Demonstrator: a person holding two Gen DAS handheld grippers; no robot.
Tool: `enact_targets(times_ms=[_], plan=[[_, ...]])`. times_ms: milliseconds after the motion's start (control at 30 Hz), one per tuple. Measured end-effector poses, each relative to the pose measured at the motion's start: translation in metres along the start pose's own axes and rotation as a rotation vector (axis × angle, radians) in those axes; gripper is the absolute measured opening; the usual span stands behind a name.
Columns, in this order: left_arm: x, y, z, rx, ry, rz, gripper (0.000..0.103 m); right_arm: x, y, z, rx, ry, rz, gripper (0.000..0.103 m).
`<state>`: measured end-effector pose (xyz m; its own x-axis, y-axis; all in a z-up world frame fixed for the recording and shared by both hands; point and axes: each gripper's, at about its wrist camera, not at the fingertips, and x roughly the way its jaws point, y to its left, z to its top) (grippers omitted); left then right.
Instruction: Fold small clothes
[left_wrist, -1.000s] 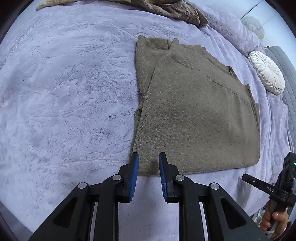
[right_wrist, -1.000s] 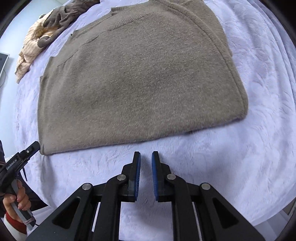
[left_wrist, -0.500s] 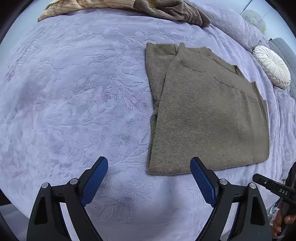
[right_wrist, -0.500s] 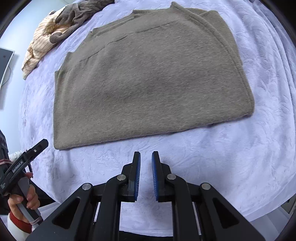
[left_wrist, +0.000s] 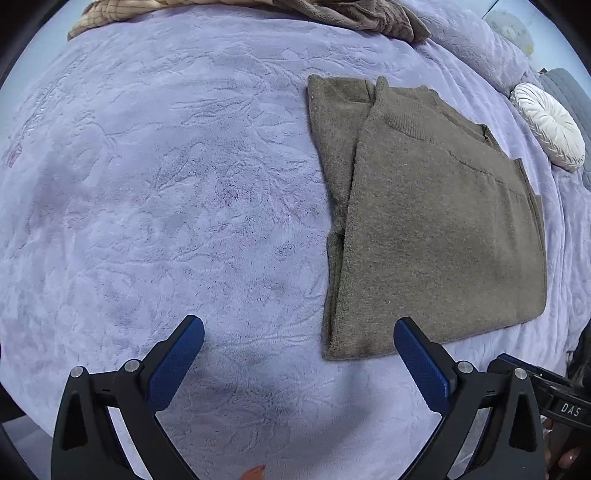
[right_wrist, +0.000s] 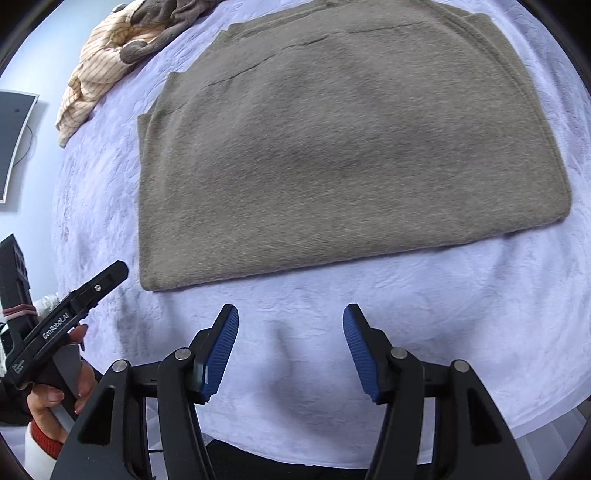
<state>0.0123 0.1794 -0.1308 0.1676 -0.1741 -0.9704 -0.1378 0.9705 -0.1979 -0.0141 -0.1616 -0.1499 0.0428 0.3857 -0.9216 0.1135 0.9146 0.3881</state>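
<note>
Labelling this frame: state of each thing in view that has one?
left gripper: jaws opening, nothing between them
right gripper: jaws opening, nothing between them
brown sweater: partly folded, flat on the bedspread, not gripped
clothes pile: crumpled, unfolded, at the far edge
round white cushion: lying beside the sweater, apart from it

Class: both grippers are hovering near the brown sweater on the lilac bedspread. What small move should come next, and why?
Probably lower both grippers onto the near hem of the brown sweater and close on its two corners. The left gripper and the right gripper are both opening with nothing between their jaws, and the sweater lies flat, sleeves already folded in, near edge just ahead.
</note>
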Motion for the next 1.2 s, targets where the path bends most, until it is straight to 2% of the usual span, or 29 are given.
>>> enact_targets(times_ms=[67, 200, 500, 733, 833, 933, 967, 1033, 1067, 1200], plan=[[0.006, 0.008, 0.003, -0.023, 0.023, -0.016, 0.103, 0.005, 0.008, -0.001, 0.001, 0.005, 0.017, 0.063], [0.011, 0.024, 0.005, -0.074, 0.068, -0.131, 0.103, 0.018, 0.019, -0.001, 0.042, 0.016, 0.094, 0.063], [0.005, 0.05, 0.012, -0.11, 0.033, -0.209, 0.103, 0.068, 0.017, 0.006, 0.353, 0.053, 0.425, 0.063], [0.012, 0.049, 0.02, -0.117, 0.035, -0.265, 0.103, 0.091, 0.02, 0.011, 0.467, 0.021, 0.584, 0.064], [0.016, 0.046, 0.025, -0.122, 0.038, -0.316, 0.103, 0.095, 0.022, 0.013, 0.496, 0.002, 0.637, 0.064], [0.021, 0.037, 0.034, -0.128, 0.037, -0.382, 0.103, 0.1, 0.019, 0.015, 0.529, -0.007, 0.655, 0.064], [0.023, 0.035, 0.038, -0.129, 0.035, -0.399, 0.103, 0.103, 0.018, 0.016, 0.549, -0.003, 0.66, 0.061], [0.029, 0.031, 0.047, -0.135, 0.036, -0.442, 0.103, 0.107, 0.018, 0.018, 0.57, 0.01, 0.662, 0.032], [0.033, 0.029, 0.052, -0.143, 0.04, -0.471, 0.103, 0.107, 0.018, 0.02, 0.568, 0.005, 0.672, 0.013], [0.053, 0.024, 0.076, -0.182, 0.075, -0.63, 0.103, 0.085, 0.021, 0.028, 0.522, -0.063, 0.783, 0.012]])
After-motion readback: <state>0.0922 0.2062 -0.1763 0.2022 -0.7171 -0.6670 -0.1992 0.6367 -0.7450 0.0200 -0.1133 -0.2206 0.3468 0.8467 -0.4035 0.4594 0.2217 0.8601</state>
